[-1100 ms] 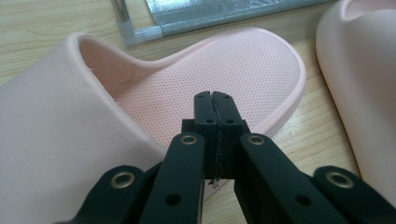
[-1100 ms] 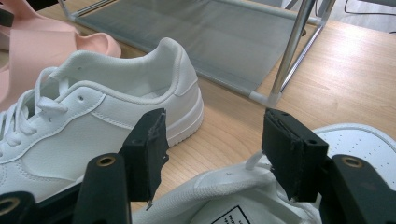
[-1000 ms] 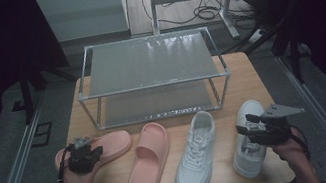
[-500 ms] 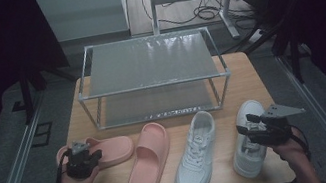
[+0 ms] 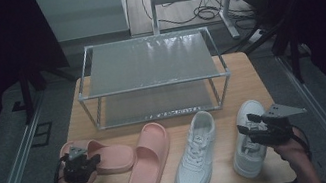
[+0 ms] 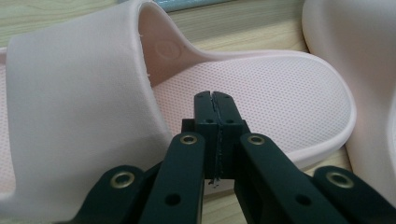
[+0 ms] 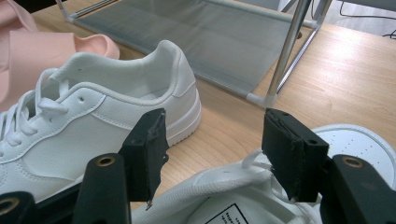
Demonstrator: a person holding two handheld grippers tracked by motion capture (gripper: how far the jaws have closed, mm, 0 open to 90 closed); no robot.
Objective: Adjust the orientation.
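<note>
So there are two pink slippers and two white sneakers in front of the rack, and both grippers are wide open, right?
Not quite. The left gripper is shut, jaws pressed together over a slipper, as the left gripper view shows. The right gripper is open above a sneaker. The rest holds.

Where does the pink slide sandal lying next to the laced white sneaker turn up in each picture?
High view: the pink rubber slide sandal lies bottom centre, just left of the white lace-up sneaker.
Left gripper view: the sandal is a pale curved mass along the right edge.
Right gripper view: the sandal sits upper left, behind the sneaker.
Shared landmark: the light wooden table.
</note>
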